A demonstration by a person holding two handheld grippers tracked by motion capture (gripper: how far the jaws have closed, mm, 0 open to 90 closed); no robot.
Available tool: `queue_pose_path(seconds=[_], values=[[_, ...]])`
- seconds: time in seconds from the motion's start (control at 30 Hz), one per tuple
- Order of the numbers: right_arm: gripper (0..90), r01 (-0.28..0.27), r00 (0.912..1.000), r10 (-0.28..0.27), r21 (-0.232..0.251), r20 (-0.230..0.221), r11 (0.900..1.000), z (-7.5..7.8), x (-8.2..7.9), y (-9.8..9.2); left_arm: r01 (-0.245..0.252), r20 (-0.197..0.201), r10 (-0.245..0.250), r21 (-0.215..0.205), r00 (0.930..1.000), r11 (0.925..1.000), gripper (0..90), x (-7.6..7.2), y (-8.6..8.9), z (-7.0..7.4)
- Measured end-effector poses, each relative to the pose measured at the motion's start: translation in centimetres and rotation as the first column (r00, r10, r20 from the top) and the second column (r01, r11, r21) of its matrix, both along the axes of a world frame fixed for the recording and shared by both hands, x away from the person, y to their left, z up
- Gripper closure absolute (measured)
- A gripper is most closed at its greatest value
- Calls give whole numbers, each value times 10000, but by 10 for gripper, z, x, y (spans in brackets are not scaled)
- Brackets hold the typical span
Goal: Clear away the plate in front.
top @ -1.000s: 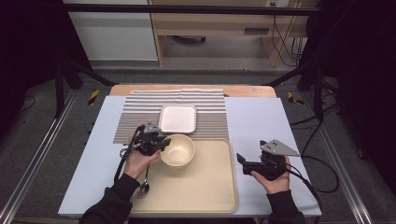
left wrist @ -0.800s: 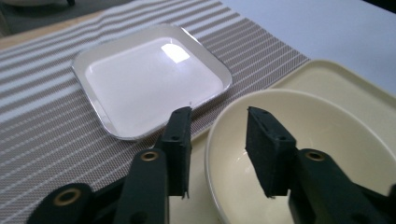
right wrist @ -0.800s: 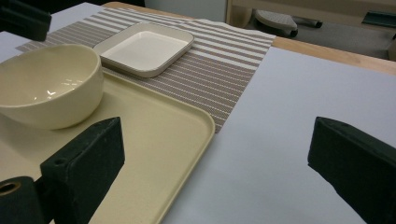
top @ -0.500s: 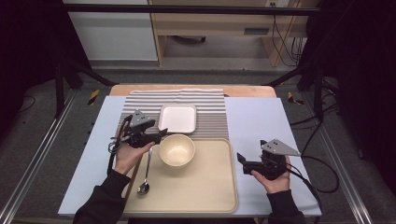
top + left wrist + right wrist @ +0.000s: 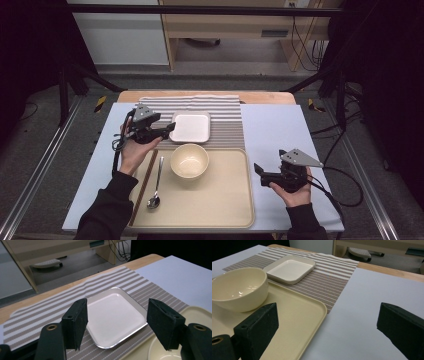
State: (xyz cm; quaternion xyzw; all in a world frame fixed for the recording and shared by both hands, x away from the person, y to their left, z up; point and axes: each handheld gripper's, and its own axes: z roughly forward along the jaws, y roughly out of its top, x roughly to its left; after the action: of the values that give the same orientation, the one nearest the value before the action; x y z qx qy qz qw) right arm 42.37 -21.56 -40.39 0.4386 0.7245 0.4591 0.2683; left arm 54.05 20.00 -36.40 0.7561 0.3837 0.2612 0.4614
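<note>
Cream dishes, brown stripes and pale blue table cover

The bowl (image 5: 189, 161) is cream, same as the tray (image 5: 220, 200) under it, and the square plate (image 5: 190, 127) in the centre of the frame is white. The placemat (image 5: 225, 117) has brown and white stripes. The table cover (image 5: 272, 130) is pale blue, the table edge (image 5: 200, 95) in the upper part is light wood. The spoon (image 5: 156, 187) in the lower left is silver, the chopsticks (image 5: 144, 182) beside it are brown. Both grippers, left (image 5: 167, 129) and right (image 5: 259, 170), are black with a grey plate.
</note>
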Motion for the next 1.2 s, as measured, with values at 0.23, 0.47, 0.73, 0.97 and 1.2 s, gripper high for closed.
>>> queue_pose_path(seconds=[0.23,0.47,0.73,0.97,1.2], values=[[42,-45,10000,45,-27,32,10000,0,-1,0,-201,246,201,8,9995,9998,339,19,-2,8],[41,-68,10000,68,-41,33,10000,0,-1,0,-401,138,400,50,9991,9992,341,40,-2,0],[41,-99,9999,99,-21,13,9999,-1,-1,1,-496,-216,495,-11,9985,9988,354,60,-4,-20],[42,-130,9999,130,-79,-18,9999,-2,0,1,-608,-655,621,215,9959,9979,372,75,-2,-37],[42,-107,9999,106,-82,-52,9999,-2,0,2,-612,-1254,675,535,9898,9967,396,86,-3,-56]])
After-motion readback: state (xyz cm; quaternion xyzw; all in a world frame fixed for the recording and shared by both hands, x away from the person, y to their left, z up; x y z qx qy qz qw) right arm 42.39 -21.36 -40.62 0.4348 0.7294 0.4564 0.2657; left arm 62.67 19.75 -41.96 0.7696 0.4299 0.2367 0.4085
